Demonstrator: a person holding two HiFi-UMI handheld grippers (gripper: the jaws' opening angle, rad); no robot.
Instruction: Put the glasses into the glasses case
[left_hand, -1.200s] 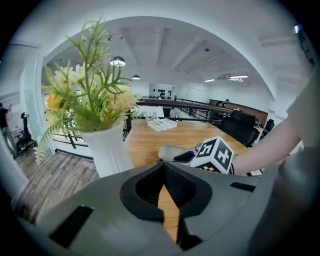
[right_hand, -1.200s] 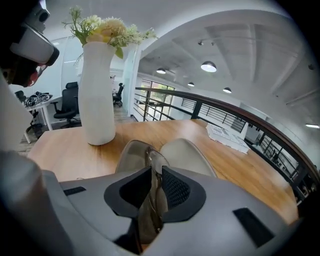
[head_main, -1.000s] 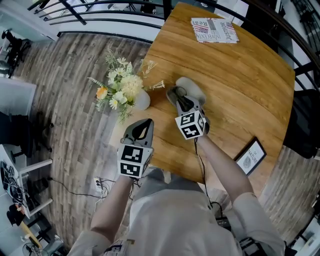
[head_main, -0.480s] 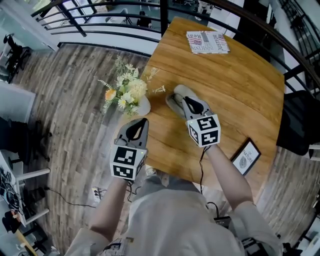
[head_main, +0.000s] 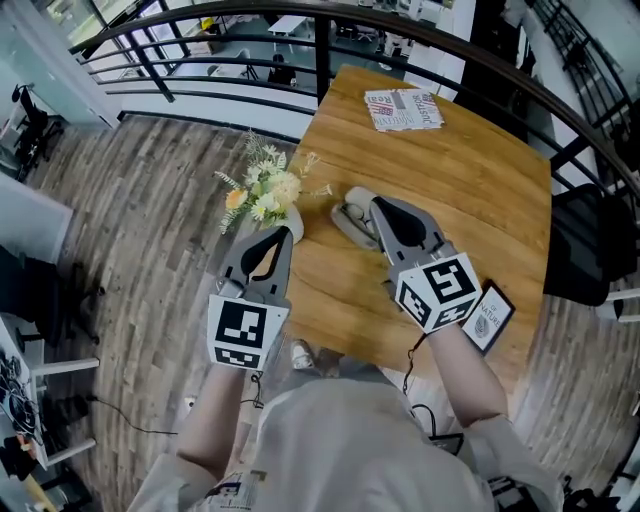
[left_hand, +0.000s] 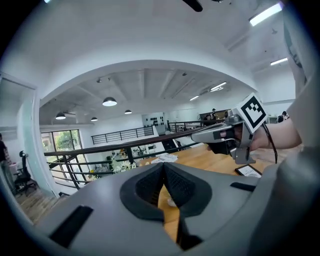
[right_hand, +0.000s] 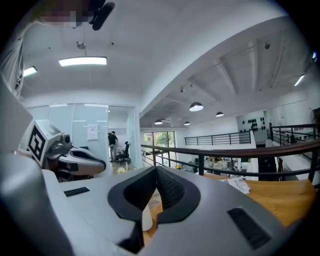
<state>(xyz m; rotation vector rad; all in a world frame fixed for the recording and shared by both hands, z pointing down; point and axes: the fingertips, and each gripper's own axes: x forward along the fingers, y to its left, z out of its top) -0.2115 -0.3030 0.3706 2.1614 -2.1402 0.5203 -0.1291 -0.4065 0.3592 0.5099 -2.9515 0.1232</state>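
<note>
Left gripper, right gripper clenched, empty. Glasses in glasses case, tabletop left edge: likely light, fragile (pinch frame, not lenses).

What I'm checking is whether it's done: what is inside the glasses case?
The glasses case shows something dark inside, likely the glasses, too small to confirm. The right tool hides its right part.

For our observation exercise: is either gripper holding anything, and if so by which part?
Nothing is held. The left gripper and right gripper both have jaws together with nothing between; the glasses case lies on the table.
</note>
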